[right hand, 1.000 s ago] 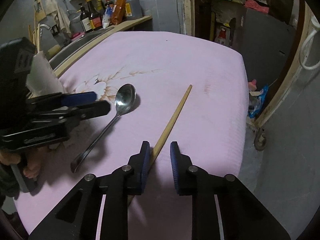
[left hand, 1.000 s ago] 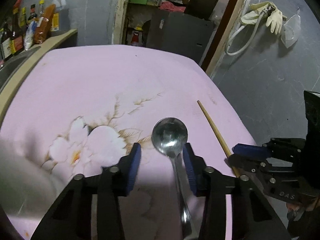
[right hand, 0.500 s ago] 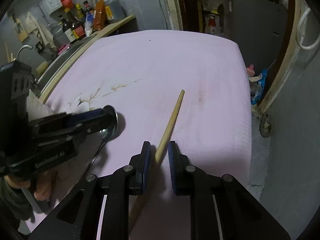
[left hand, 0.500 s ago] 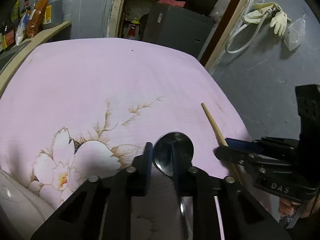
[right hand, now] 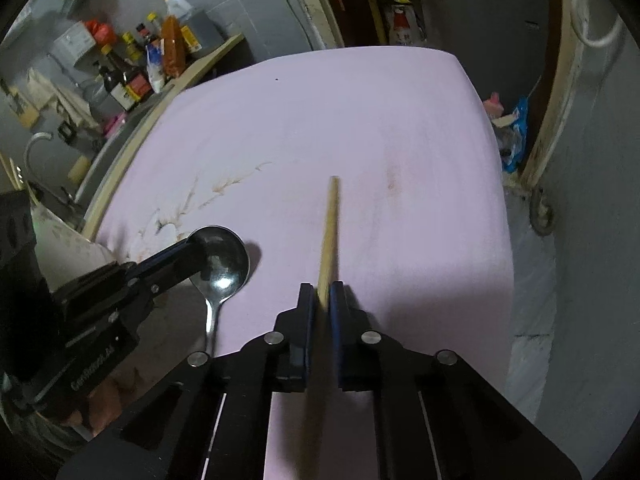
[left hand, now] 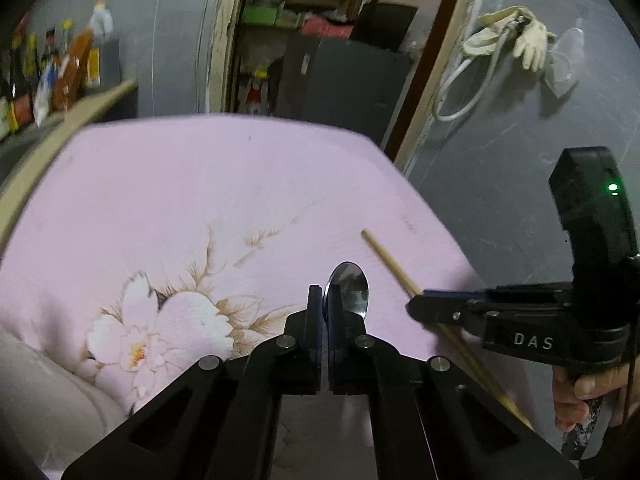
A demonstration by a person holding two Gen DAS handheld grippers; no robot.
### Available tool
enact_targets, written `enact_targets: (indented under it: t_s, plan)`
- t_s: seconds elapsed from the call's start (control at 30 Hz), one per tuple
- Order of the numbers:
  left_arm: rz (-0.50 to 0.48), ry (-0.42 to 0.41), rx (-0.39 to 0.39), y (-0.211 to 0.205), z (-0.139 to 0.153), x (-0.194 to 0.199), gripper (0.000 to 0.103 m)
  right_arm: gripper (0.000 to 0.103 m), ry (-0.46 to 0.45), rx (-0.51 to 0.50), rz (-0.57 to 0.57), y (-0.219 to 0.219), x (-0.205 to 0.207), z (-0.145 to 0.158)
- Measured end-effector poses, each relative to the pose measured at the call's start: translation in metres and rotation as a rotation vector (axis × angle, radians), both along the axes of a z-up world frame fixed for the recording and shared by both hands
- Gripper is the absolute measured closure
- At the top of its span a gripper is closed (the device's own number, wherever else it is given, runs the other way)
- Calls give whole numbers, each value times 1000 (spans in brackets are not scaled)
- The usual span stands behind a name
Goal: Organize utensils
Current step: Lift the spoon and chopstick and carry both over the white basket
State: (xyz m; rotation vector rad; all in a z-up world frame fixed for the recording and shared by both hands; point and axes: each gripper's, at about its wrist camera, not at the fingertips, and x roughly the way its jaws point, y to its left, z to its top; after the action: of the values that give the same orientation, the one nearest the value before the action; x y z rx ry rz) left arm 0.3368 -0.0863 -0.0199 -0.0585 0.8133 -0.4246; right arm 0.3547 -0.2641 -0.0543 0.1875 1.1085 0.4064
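Observation:
A steel spoon (left hand: 352, 288) is held on edge in my left gripper (left hand: 324, 304), which is shut on its bowl just above the pink flowered cloth (left hand: 200, 200). In the right wrist view the spoon (right hand: 222, 264) hangs from the left gripper's fingers (right hand: 176, 260). A long wooden chopstick (right hand: 330, 224) runs forward between the pads of my right gripper (right hand: 323, 300), which is shut on it. The chopstick (left hand: 390, 264) and the right gripper (left hand: 416, 306) also show at the right of the left wrist view.
Sauce bottles (right hand: 132, 76) stand on a wooden counter (right hand: 192, 76) at the far left, with a sink tap (right hand: 34, 148) beside it. A dark cabinet (left hand: 348, 84) and doorway lie beyond the table's far edge. Gloves and a hose (left hand: 508, 40) hang on the grey wall.
My left gripper closed from wide open onto the spoon's bowl and tilted it on edge. My right gripper tightened on the chopstick and swung it straight ahead.

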Motion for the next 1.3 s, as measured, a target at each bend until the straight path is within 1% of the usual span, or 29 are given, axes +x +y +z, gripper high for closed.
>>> enact_targets:
  t_s: [0.13, 0.2, 0.3, 0.37, 0.4, 0.43, 0.47, 0.5, 0.53, 0.63, 0.8, 0.93, 1.03, 1.1, 1.2, 1.3]
  plan:
    - [17, -113, 46, -1, 17, -22, 103, 99, -52, 58, -28, -5, -19, 5]
    - [25, -162, 49, 0, 24, -32, 103, 99, -121, 78, -42, -4, -35, 12]
    - [41, -235, 50, 6, 36, -48, 103, 99, -319, 70, -66, 1, -66, 33]
    - [55, -302, 64, 10, 46, -61, 103, 99, -441, 66, -93, 3, -85, 45]
    - [59, -323, 68, 12, 49, -65, 103, 99, -528, 63, -112, 6, -98, 52]
    - [67, -360, 71, 14, 55, -73, 103, 99, -580, 52, -124, 10, -105, 56]
    - [73, -387, 75, 15, 58, -78, 103, 99, -651, 42, -140, 14, -115, 61]
    - [78, -404, 79, 15, 61, -80, 103, 99, -699, 40, -151, 18, -121, 65]
    - [90, -439, 84, 18, 67, -87, 103, 99, -771, 22, -167, 23, -130, 70]
    - [110, -511, 94, 27, 79, -100, 103, 99, -915, 3, -187, 36, -145, 82]
    - [165, -586, 98, 56, 96, -116, 103, 99, -1084, 17, -192, 55, -158, 102]
    - [216, -636, 96, 86, 112, -124, 103, 99, -1184, 33, -181, 79, -163, 116]
    - [262, -664, 102, 112, 124, -131, 103, 99, -1216, 69, -161, 95, -163, 126]
    - [290, -674, 103, 128, 131, -134, 103, 99, -1219, 123, -136, 107, -158, 131]
    - [348, -687, 106, 159, 142, -139, 103, 99, -1195, 222, -96, 122, -148, 140]
    - [405, -699, 114, 184, 149, -142, 103, 99, -1172, 301, -67, 138, -136, 149]
